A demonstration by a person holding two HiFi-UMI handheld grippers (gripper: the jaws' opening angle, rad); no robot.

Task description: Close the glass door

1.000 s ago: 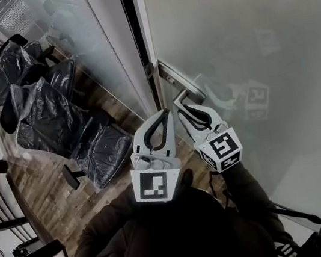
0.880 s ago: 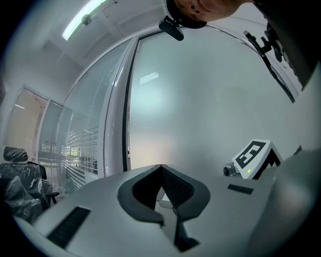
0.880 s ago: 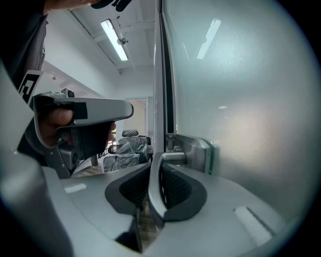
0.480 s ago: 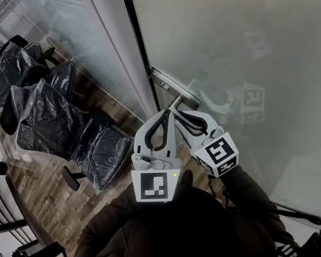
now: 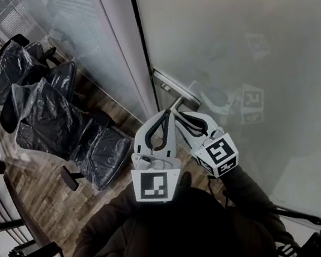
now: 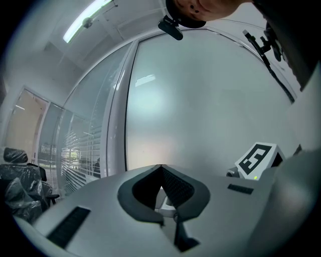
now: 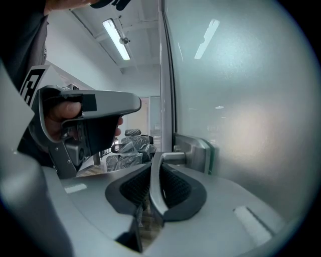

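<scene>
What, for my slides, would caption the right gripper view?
Right gripper shut on the lever handle of the frosted glass door.

The light is soft and grey, not very bright. A long ceiling lamp (image 7: 116, 32) glows white high up, left of the glass door (image 7: 241, 100), and its streak shines on the glass. The frosted door looks milky, with a pale bright patch in its middle. Faint reflections float on it. The handle (image 7: 154, 181) on the door looks a little blurry up close. Both gripper views bend round and turn black at the corners.
</scene>
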